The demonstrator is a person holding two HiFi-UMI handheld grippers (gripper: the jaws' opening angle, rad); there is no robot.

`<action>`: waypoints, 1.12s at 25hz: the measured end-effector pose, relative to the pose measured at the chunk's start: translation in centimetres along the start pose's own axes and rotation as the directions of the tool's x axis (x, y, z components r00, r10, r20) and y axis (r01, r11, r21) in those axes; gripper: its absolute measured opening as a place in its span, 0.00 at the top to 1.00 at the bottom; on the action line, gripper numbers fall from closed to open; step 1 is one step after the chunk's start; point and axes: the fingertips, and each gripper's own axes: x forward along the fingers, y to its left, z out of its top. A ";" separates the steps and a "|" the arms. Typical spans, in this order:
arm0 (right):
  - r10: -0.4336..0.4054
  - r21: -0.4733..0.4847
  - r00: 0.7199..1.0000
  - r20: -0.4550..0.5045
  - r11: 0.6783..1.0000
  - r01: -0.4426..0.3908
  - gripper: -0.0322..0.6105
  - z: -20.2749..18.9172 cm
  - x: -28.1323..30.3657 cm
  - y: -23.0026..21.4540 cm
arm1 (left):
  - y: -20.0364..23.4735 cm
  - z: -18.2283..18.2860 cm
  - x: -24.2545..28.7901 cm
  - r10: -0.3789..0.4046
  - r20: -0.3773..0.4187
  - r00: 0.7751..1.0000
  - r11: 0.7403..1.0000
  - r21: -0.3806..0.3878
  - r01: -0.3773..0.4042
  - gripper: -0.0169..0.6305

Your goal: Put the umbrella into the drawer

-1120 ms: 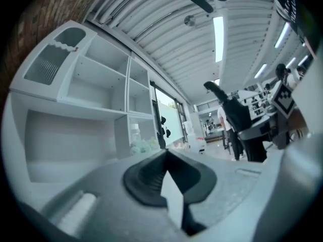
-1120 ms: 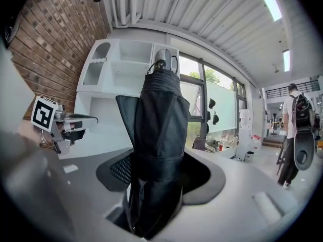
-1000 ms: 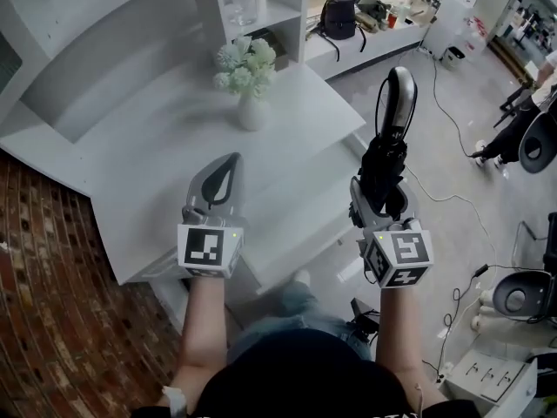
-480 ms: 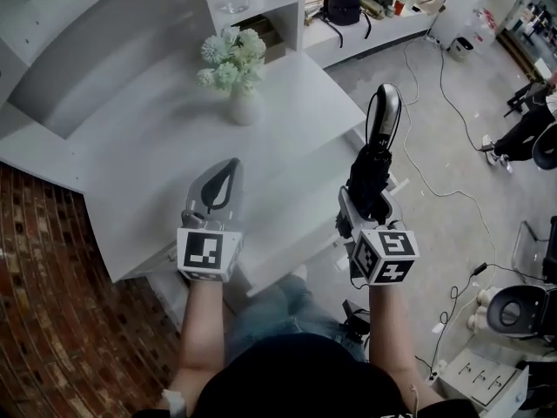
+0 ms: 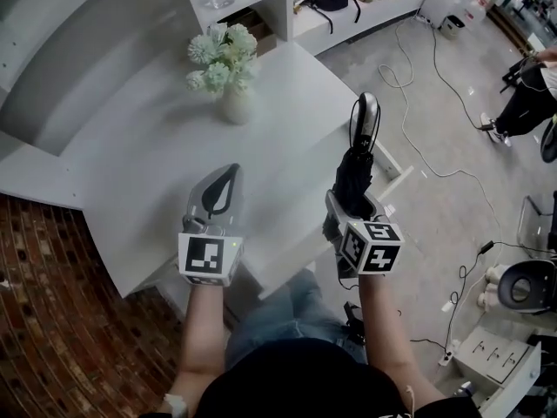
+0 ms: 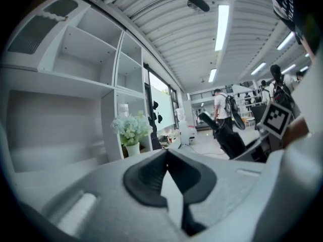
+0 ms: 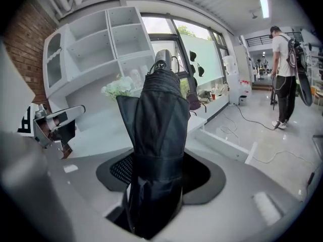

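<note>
Black-and-white squares on the marker cubes [image 5: 370,249]. The right gripper [image 7: 156,185] is clamped on the folded black umbrella [image 7: 154,120], by the desk's [image 5: 157,164] near right corner, handle pointing away. The umbrella's lower end is buried between the jaws. The left gripper [image 6: 169,160] is pinched together, empty, over the desk's near edge.

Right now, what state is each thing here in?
Umbrella: folded, strap wrapped round it, handle pointing away from the person.
Right gripper: shut on the umbrella.
Left gripper: shut, nothing in it.
Vase of flowers: upright on the desk.
</note>
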 end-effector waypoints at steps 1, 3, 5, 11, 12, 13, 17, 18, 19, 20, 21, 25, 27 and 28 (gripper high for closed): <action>-0.007 0.025 1.000 -0.013 1.000 0.007 0.56 -0.5 0.3 0.1 | -0.1 -0.1 0.1 -0.013 -0.003 1.000 1.000 0.000 0.013 0.98; -0.022 0.079 0.999 -0.036 0.997 0.024 0.56 -1.5 0.9 0.2 | -0.1 -0.4 0.2 -0.035 -0.007 0.999 0.999 -0.002 0.035 0.98; -0.041 0.129 0.997 -0.064 0.990 0.049 0.56 -2.3 1.6 0.2 | 0.2 -0.6 0.3 -0.049 -0.007 0.999 0.999 -0.009 0.049 0.98; -0.081 0.212 0.979 -0.186 0.970 0.121 0.56 -5.3 3.5 0.2 | 0.7 -1.1 0.7 -0.082 -0.009 0.997 0.996 -0.019 0.082 0.98; -0.086 0.224 0.976 -0.198 0.966 0.131 0.56 -5.6 3.7 0.2 | 0.7 -1.3 0.8 -0.088 -0.012 0.996 0.996 -0.020 0.087 0.98; -0.090 0.235 0.973 -0.213 0.962 0.141 0.56 -6.1 3.9 0.2 | 0.6 -1.5 0.8 -0.094 -0.015 0.995 0.995 -0.021 0.094 0.98; -0.102 0.257 0.952 -0.290 0.950 0.180 0.56 -8.3 4.8 -0.3 | 0.3 -2.0 0.8 -0.113 -0.029 0.993 0.993 -0.025 0.112 0.98; -0.102 0.261 0.946 -0.308 0.947 0.188 0.56 -8.8 5.1 -0.4 | 0.3 -2.2 0.8 -0.114 -0.036 0.993 0.993 -0.028 0.113 0.98; -0.101 0.267 0.940 -0.325 0.944 0.194 0.56 -9.3 5.4 -0.4 | 0.4 -2.3 0.8 -0.113 -0.042 0.993 0.993 -0.029 0.112 0.98; -0.099 0.275 0.935 -0.341 0.940 0.200 0.56 -9.8 5.8 -0.5 | 0.6 -2.4 0.8 -0.113 -0.044 0.993 0.993 -0.026 0.112 0.98; -0.097 0.285 0.929 -0.356 0.936 0.207 0.56 -10.3 6.1 -0.6 | 0.7 -2.5 0.8 -0.112 -0.043 0.993 0.994 -0.019 0.111 0.98; -0.078 0.338 0.905 -0.418 0.911 0.235 0.56 -12.3 7.1 -0.7 | 1.0 -2.9 0.6 -0.111 -0.053 0.992 0.994 -0.012 0.110 0.98; -0.072 0.357 0.890 -0.451 0.899 0.254 0.55 -13.4 7.5 -0.8 | 1.1 -3.1 0.5 -0.111 -0.063 0.992 0.994 -0.011 0.111 0.98; -0.070 0.360 0.883 -0.465 0.896 0.261 0.55 -13.9 7.7 -0.7 | 1.2 -3.2 0.4 -0.111 -0.067 0.992 0.994 -0.010 0.110 0.98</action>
